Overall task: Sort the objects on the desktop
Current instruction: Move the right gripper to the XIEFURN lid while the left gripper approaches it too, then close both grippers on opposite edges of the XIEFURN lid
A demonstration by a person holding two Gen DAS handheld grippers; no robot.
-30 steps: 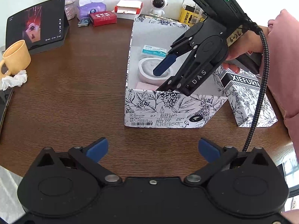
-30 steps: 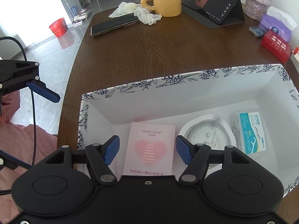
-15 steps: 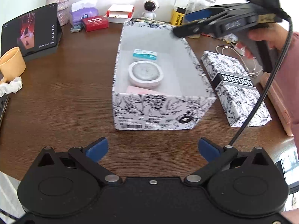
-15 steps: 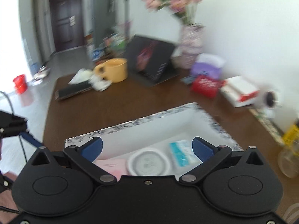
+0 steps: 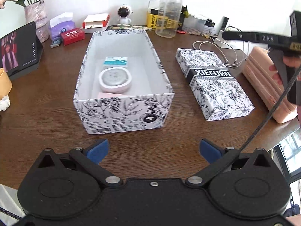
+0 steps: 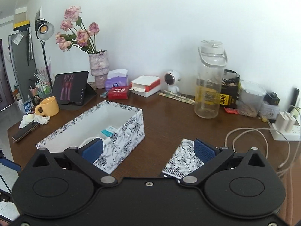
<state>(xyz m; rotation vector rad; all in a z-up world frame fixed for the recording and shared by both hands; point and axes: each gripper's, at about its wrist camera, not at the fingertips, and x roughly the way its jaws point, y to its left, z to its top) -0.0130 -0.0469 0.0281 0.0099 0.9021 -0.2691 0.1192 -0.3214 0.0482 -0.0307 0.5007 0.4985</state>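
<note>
- Brown wood makes up the tabletop (image 5: 47, 98), and lots of things sit on it
- An open box with a black and white leaf print (image 5: 123, 111) stands in the middle of the tabletop
- Inside the box lie three things: a round white case (image 5: 115, 80), a small blue and white packet (image 5: 116, 60) behind it, and a pink card (image 5: 109, 95) at the near end, partly hidden by the box wall
- The box lid (image 5: 214, 83), with the same leaf print and a black band with white letters, lies flat just beside the box on its right side
- A pink case (image 5: 263, 81) lies to the right of the lid
- The left claw (image 5: 153, 149) is in front of the box, above the tabletop; its blue pads stand wide apart and nothing is between them
- The right claw (image 6: 148, 149) is wide open too, with nothing held; it is up in the air above the lid and the near corner of the box
- In the left view a person's hand (image 5: 287, 64) holds the right claw's handle at the far right, over the pink case
- At the back stand a clear water bottle (image 6: 209, 82), a little white robot toy (image 6: 172, 82), a purple tissue pack (image 6: 116, 82) and a vase of pink flowers (image 6: 98, 66)
- A tablet (image 6: 70, 87) and a yellow mug (image 6: 49, 106) sit at the left end
</note>
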